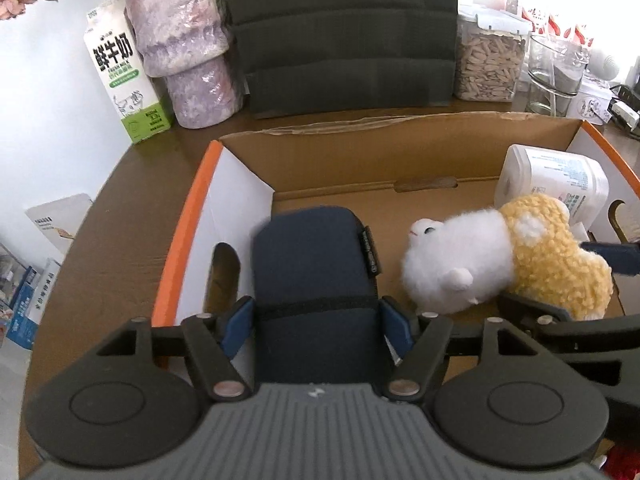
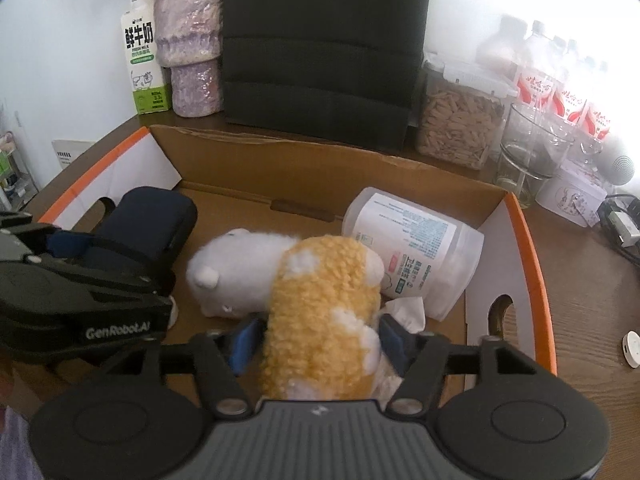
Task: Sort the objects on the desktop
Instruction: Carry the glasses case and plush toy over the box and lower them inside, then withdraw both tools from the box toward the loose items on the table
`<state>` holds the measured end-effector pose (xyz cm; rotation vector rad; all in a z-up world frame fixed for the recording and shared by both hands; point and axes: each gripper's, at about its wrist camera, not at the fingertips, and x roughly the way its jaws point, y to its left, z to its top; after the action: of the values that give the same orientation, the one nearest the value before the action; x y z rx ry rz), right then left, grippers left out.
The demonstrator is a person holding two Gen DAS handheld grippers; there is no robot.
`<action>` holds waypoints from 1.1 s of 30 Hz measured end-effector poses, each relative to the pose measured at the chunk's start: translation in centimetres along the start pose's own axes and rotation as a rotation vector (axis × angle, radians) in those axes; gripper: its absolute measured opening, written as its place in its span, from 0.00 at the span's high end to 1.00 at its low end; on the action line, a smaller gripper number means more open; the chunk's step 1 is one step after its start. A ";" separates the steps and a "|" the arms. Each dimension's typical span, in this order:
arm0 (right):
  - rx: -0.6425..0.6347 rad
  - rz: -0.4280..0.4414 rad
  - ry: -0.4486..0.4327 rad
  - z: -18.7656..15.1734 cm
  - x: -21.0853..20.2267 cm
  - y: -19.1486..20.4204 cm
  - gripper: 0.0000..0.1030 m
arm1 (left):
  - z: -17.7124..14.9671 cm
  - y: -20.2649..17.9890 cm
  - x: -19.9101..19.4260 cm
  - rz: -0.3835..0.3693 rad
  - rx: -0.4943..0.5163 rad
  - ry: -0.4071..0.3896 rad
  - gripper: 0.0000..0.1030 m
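Note:
A navy pouch [image 1: 316, 256] lies at the left end of the orange-edged cardboard box [image 1: 188, 232]. My left gripper [image 1: 316, 324] straddles its near end, open, blue pads [image 1: 238, 326] just off the fabric. A white and yellow plush toy [image 2: 320, 300] lies in the middle of the box [image 2: 532, 280], beside the pouch [image 2: 152, 216]. My right gripper [image 2: 318, 340] straddles its yellow back, open, with slim gaps at both pads. A white wipes canister [image 2: 416, 248] lies on its side behind the plush.
Behind the box stand a milk carton [image 1: 120, 76], a purple vase [image 1: 188, 40], a dark bag [image 1: 344, 36], a seed jar [image 1: 488, 64] and a glass [image 1: 556, 72]. Water bottles [image 2: 560, 92] stand far right. A small white disc [image 2: 632, 344] lies right of the box.

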<state>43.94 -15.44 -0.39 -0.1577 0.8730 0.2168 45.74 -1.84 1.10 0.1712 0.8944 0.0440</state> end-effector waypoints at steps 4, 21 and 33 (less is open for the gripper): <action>-0.005 -0.010 -0.004 -0.1 -0.9 -0.3 0.14 | 0.0 0.2 -1.5 0.034 0.034 -0.053 0.12; 0.005 -0.006 -0.095 -1.0 -7.3 -0.4 0.00 | -1.6 2.2 -7.7 0.008 -0.036 -0.172 0.00; 0.026 0.024 -0.239 -4.9 -14.4 -1.5 0.00 | -6.4 4.4 -14.0 -0.035 -0.121 -0.263 0.00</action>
<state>31.73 -19.77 7.69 -0.0944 0.6398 0.2412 32.07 1.82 8.73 0.0464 0.6300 0.0416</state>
